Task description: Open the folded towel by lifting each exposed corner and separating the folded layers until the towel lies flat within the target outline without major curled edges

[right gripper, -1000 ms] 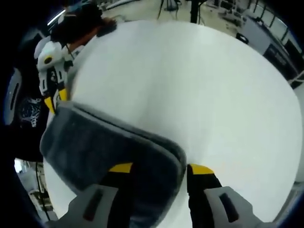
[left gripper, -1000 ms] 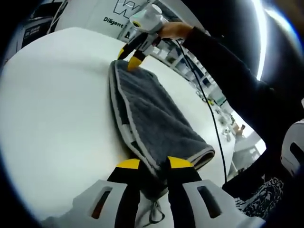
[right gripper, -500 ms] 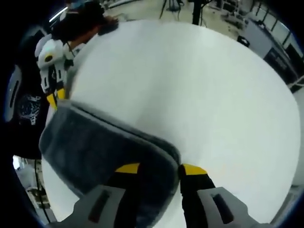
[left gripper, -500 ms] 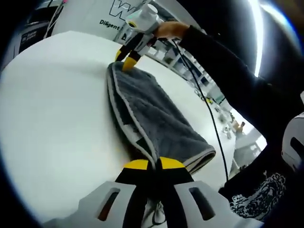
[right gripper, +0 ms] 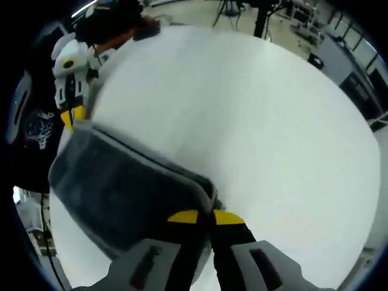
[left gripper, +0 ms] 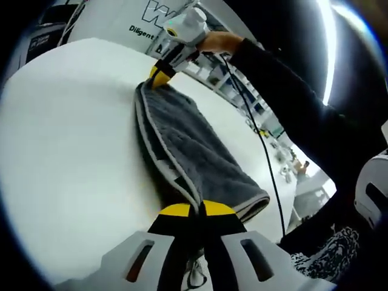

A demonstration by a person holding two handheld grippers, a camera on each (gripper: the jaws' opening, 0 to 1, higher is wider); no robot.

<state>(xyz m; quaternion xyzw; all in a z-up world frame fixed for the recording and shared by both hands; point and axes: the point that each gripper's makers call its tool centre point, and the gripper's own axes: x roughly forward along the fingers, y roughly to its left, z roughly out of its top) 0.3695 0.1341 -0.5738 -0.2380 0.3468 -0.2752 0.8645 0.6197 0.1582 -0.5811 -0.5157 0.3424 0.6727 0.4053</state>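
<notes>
A folded grey plush towel with pale edging [left gripper: 193, 159] is lying on a round white bench [left gripper: 66, 139]. The left gripper [left gripper: 196, 210] is pinching the towel's near corner, fingers clenched. The right gripper [right gripper: 205, 217] is likewise clamping the opposite corner, both seen from each other's views.

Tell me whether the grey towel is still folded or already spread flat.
Folded. The towel lies as a narrow strip with stacked pale-trimmed layers along its edge, and each tool, left and right, is clamped on an end.
</notes>
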